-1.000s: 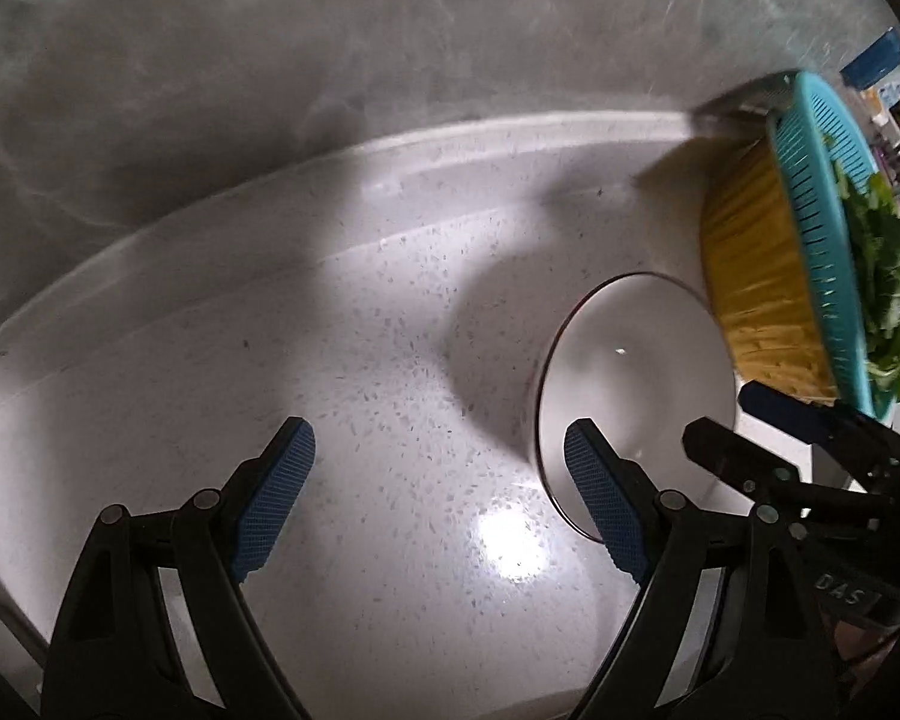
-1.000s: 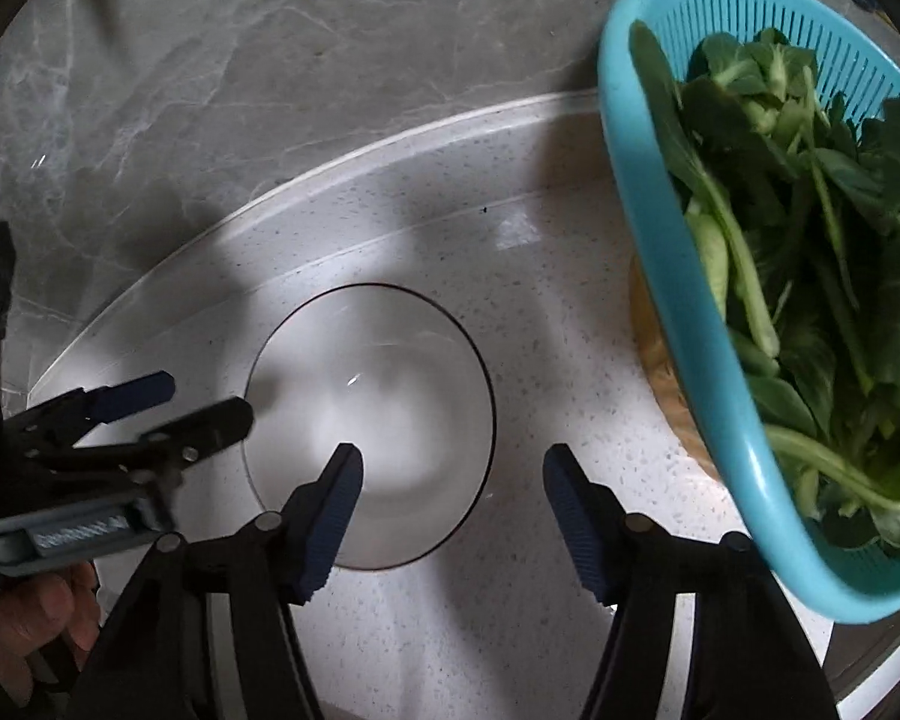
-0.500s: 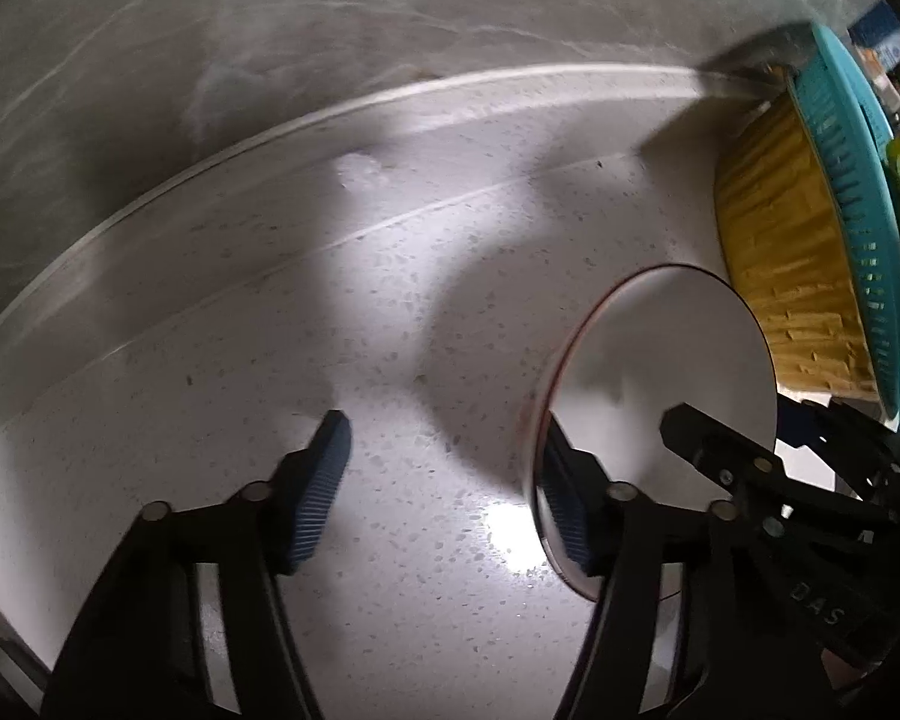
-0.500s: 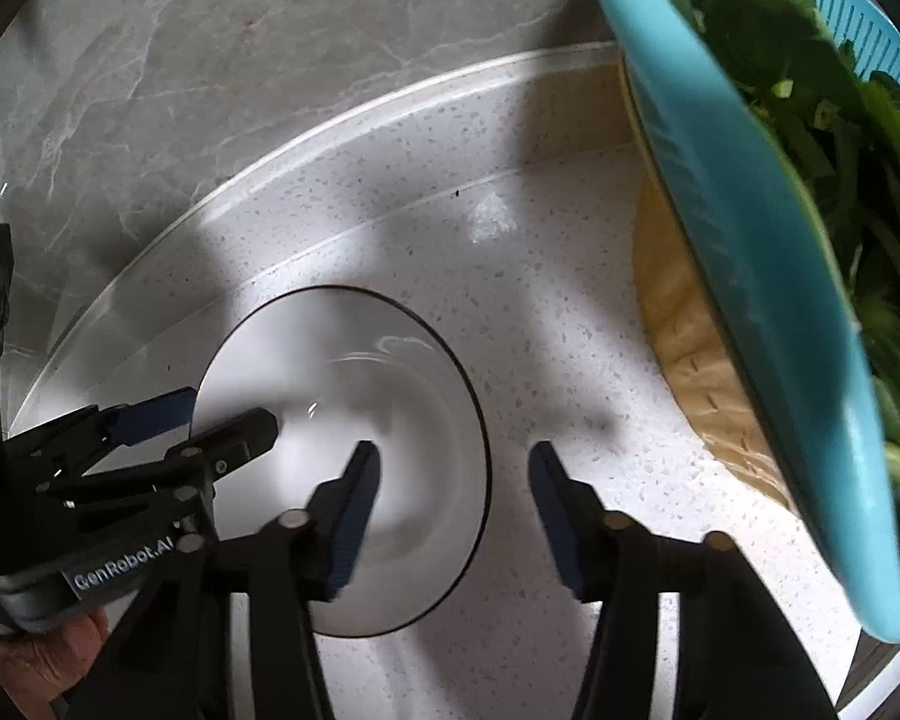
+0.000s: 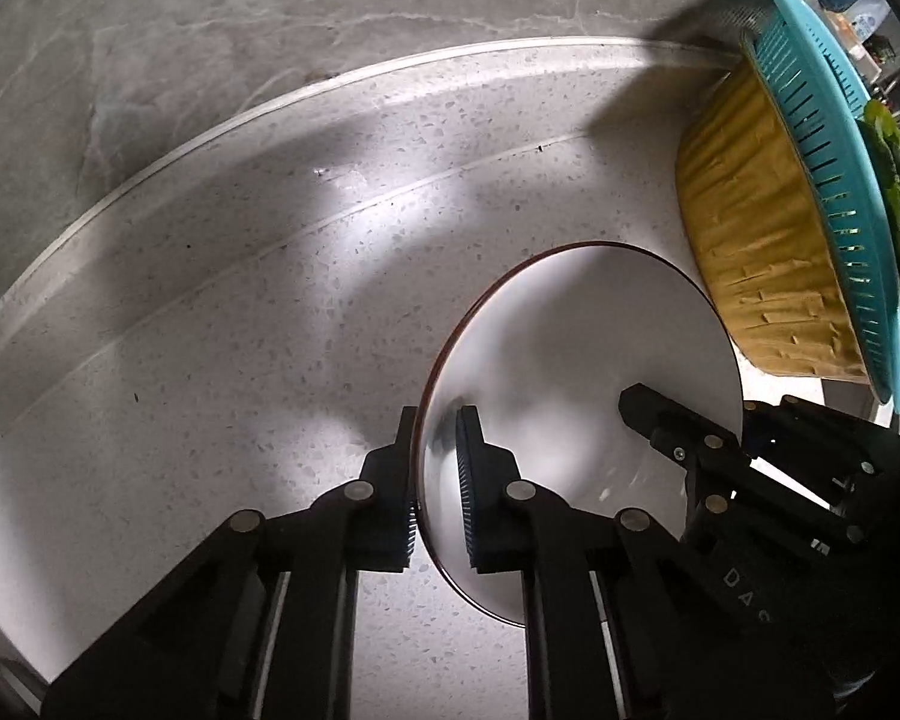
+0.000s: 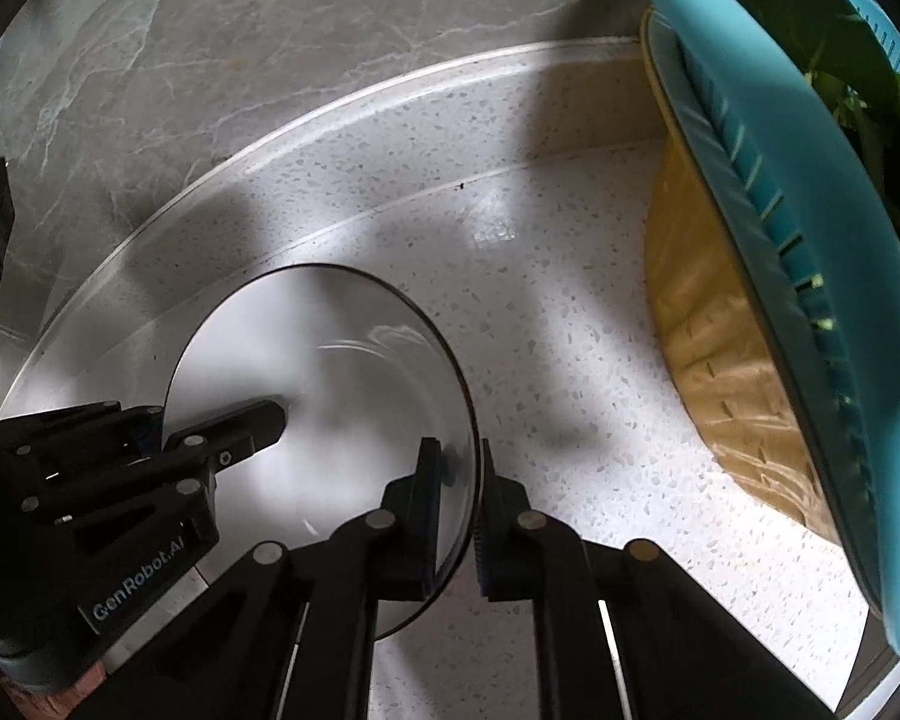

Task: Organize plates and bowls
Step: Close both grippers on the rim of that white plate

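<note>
Clear glass bowl is sitting on the speckled white counter, just beside a yellow basin that is carrying a teal colander of leafy greens. Left gripper is pinching the bowl's left rim, one pad outside, one inside the wall; its jaws have just been closing and are now narrow on the glass. Right gripper is doing the same on the opposite rim, jaws just closed down, wall between the pads. Lettering reading "GenRobot.AI" is showing on the left gripper's body in the right wrist view; "DA" is all that is legible on the right gripper's body in the left wrist view.
</note>
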Available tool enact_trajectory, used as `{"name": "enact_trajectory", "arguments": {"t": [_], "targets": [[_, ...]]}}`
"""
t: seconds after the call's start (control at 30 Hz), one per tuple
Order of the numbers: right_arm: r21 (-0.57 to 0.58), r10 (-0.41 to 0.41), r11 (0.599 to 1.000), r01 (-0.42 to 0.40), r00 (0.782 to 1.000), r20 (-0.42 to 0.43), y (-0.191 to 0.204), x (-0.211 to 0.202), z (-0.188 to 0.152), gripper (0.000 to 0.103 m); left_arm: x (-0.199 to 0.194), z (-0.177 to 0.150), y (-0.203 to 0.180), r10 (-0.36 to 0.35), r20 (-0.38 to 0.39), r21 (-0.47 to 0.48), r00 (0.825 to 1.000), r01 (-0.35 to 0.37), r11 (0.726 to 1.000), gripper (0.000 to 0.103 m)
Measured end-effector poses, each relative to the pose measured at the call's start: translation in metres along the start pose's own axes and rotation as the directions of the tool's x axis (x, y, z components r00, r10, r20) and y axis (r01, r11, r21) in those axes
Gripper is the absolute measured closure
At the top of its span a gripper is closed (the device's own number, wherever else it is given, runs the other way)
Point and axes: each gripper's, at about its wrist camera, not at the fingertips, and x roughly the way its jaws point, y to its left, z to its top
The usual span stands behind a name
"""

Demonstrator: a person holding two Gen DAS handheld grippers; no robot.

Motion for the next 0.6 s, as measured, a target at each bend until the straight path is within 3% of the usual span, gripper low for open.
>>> {"name": "enact_trajectory", "arguments": {"t": [0.23,0.6], "targets": [[-0.005,0.033,0.999,-0.033,0.999,0.005,-0.005,-0.004,-0.007,0.093,-0.009,-0.013,0.001,0.005,0.019,0.012,1.0,-0.005,1.0,0.096],[-0.08,0.077,0.994,-0.075,0.997,0.016,0.02,-0.031,-0.016,0.093,-0.052,-0.051,0.02,0.004,0.049,-0.043,0.999,-0.002,0.999,0.096]]}}
